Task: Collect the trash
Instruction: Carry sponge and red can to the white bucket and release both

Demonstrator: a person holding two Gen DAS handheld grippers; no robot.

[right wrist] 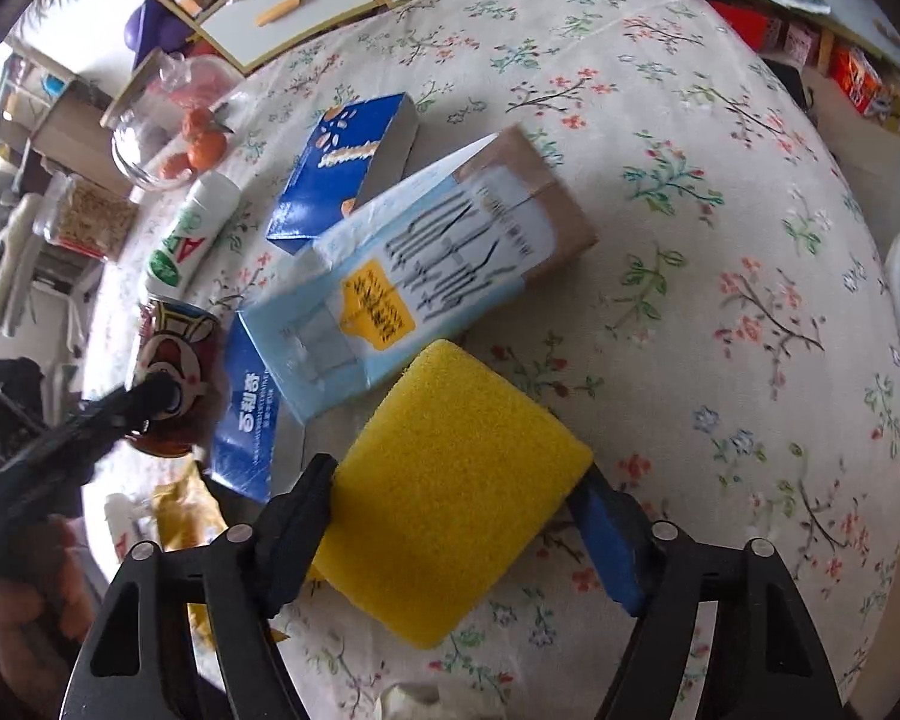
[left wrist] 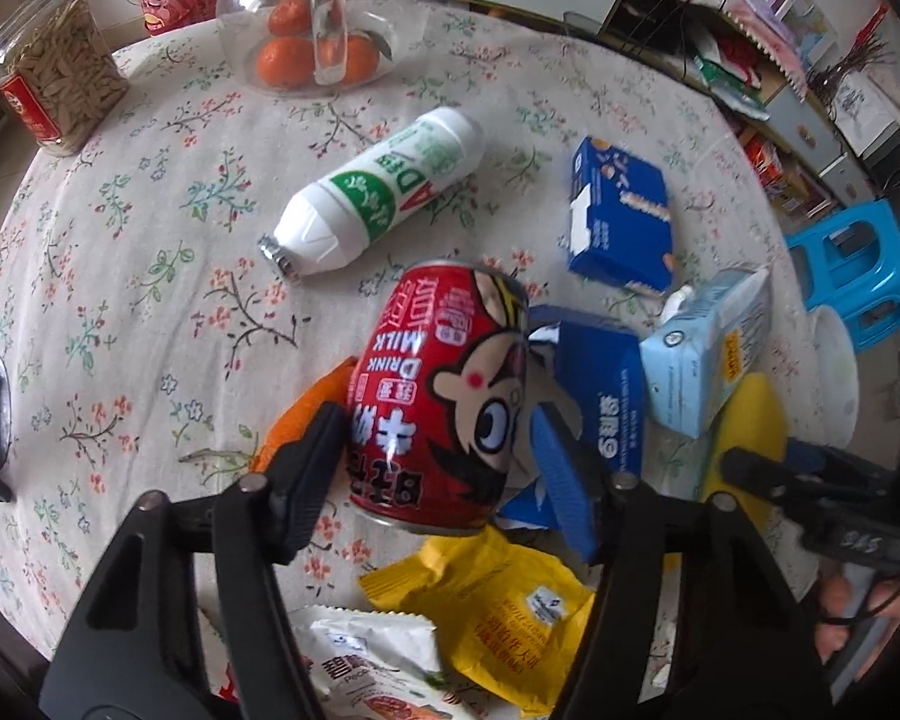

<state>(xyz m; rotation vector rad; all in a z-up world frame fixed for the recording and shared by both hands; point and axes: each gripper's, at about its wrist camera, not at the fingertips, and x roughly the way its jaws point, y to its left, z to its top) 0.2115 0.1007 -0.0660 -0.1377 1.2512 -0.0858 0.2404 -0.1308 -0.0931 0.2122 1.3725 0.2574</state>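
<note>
While your left hand-held gripper (left wrist: 438, 420) brackets the red can (left wrist: 444, 390), its two pads sit against the can's sides and grip it; the can is tilted, base towards the camera, above the wrappers.

Your right hand-held gripper (right wrist: 456, 516) is closed on the yellow sponge (right wrist: 456, 492), one pad at each of its side edges, with the sponge low over the counter (right wrist: 720, 180).

Items on the floral cloth, as seen from the left wrist:
- White bottle (left wrist: 384, 192), green label, lying on its side, uncapped neck towards the lower left, well apart from the can.
- Blue box (left wrist: 621, 216), lying flat to the right of the bottle.
- Dark blue carton (left wrist: 600, 384), crumpled, just behind the can and touching the pale carton.
- Pale blue carton (left wrist: 708, 354), on its side, next to the sponge.
- Yellow wrapper (left wrist: 510, 606), under the can, nearest you.
- White wrapper (left wrist: 372, 654), beside the yellow one, partly hidden by the gripper frame.
- Orange piece (left wrist: 306, 414), behind the left finger; what it is cannot be told.

Not trash, far edge:
- Glass bowl (left wrist: 312, 30) holding oranges.
- Clear jar (left wrist: 54, 72), red label, far left.

Off the counter: blue stool (left wrist: 858, 270), to the right.

From the right wrist, the pale carton lies just beyond the sponge, and the can shows at far left behind your other gripper.
</note>
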